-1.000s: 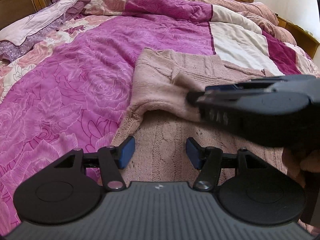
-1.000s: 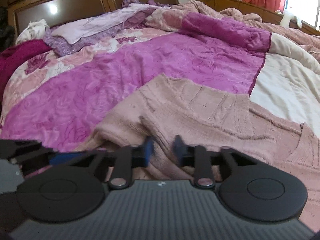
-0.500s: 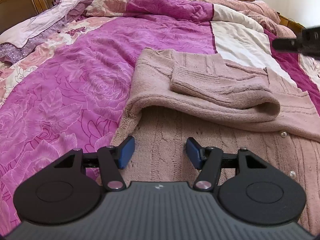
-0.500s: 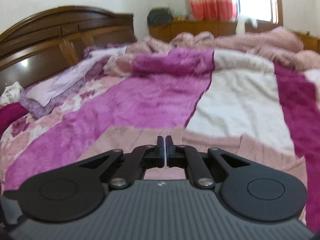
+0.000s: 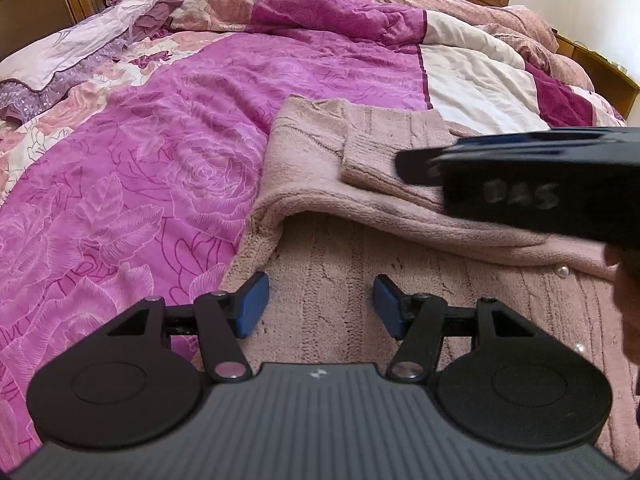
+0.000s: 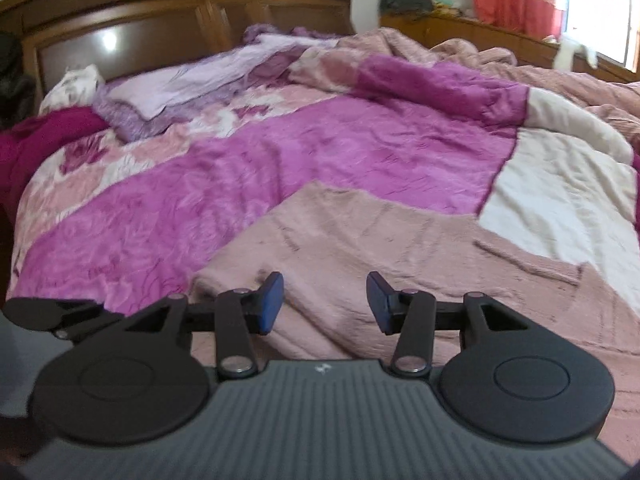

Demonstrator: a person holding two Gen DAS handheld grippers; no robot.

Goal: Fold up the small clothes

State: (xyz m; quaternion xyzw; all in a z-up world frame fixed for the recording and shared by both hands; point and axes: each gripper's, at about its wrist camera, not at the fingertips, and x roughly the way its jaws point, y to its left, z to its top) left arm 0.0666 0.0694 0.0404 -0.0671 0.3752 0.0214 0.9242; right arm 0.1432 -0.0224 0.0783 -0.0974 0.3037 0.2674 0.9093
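The right hand-held gripper (image 6: 324, 304), pinched shut half a second ago, now gapes over the pink cardigan (image 5: 360, 216) at 3 o'clock of the equally wide-open left hand-held gripper (image 5: 316, 304).

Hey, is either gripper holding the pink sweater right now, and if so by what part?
Neither. The left gripper and the right gripper are both open above the pink sweater, with nothing between their fingers.

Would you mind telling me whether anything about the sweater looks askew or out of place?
Nothing looks damaged. The pink sweater lies partly folded on the bedspread, its sleeve laid across the folded part. Its folded edge bulges loosely.
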